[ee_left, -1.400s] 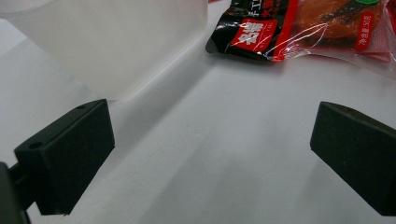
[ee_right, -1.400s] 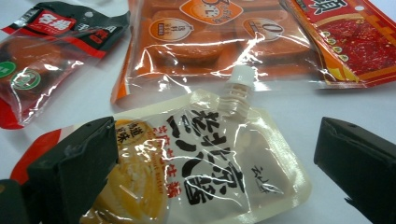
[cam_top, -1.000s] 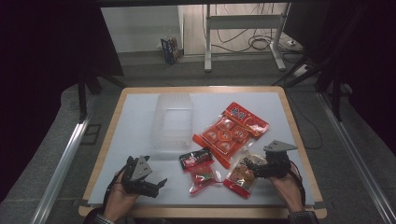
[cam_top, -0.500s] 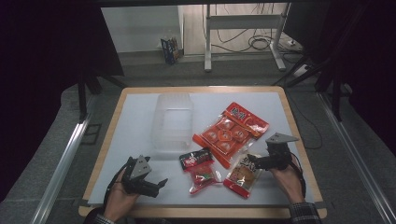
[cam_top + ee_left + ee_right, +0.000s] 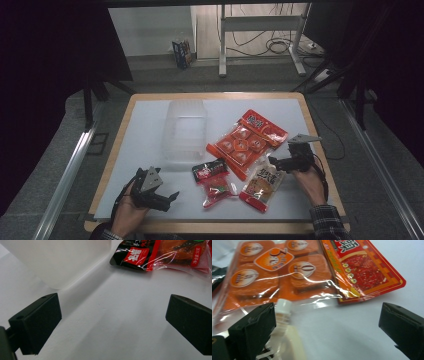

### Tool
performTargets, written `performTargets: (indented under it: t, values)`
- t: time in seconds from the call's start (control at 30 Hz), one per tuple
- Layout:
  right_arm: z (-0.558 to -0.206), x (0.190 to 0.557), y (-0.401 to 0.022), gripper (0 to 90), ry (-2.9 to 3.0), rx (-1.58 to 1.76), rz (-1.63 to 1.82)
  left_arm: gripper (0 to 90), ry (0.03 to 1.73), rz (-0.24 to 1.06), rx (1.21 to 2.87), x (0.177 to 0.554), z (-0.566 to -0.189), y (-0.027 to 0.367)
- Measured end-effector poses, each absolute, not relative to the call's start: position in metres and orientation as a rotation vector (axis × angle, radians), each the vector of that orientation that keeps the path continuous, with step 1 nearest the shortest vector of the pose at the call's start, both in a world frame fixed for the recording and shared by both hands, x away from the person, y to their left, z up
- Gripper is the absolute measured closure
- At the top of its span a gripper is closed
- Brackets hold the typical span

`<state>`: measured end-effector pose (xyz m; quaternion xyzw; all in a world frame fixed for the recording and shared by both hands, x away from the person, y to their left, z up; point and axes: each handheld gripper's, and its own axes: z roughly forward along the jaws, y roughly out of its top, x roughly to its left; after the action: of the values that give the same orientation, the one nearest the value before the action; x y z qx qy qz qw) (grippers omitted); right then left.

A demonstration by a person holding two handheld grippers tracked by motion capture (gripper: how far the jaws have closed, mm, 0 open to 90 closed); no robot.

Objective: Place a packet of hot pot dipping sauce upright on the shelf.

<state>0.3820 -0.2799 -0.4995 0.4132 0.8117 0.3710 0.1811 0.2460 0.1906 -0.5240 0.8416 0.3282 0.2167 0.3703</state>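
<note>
A cream spout pouch (image 5: 261, 183) with a white cap (image 5: 283, 307) lies at the front right of the white table (image 5: 150, 125). My right gripper (image 5: 278, 163) is open at the pouch's cap end. In the right gripper view the cap sits just inside the left jaw of the right gripper (image 5: 327, 325). Beyond it lies an orange-red snack packet (image 5: 247, 141) (image 5: 272, 277). A small black-red packet (image 5: 211, 171) (image 5: 137, 255) lies mid-front. My left gripper (image 5: 167, 196) (image 5: 112, 320) rests open on bare table at the front left, holding nothing.
A clear plastic container (image 5: 185, 131) (image 5: 57, 262) stands at the table's middle left, just beyond my left gripper. A wooden rim (image 5: 112, 165) borders the table. Past the far edge are a metal stand (image 5: 260, 30) and cables on the floor.
My right gripper has moved a little away from the front edge, up along the spout pouch to its cap. The left gripper has stayed where it was.
</note>
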Motion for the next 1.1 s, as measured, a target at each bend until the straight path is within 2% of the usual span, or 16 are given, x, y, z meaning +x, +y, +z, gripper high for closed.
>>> performTargets:
  t: [0.67, 0.87, 1.1]
  values:
    - [-0.514, 0.436, -0.293, 0.7, 2.292, 1.332, 1.029, 0.3, 0.851, 0.555, 2.177, 0.247, -0.526, 0.191]
    - [-0.516, 0.449, -0.296, 3.1, 2.284, 1.358, 1.062, 0.5, 0.845, 0.557, 2.191, 0.247, -0.526, 0.189]
    - [-0.513, 0.462, -0.292, 17.0, 2.342, 1.330, 1.129, 0.6, 0.842, 0.556, 2.201, 0.247, -0.527, 0.189]
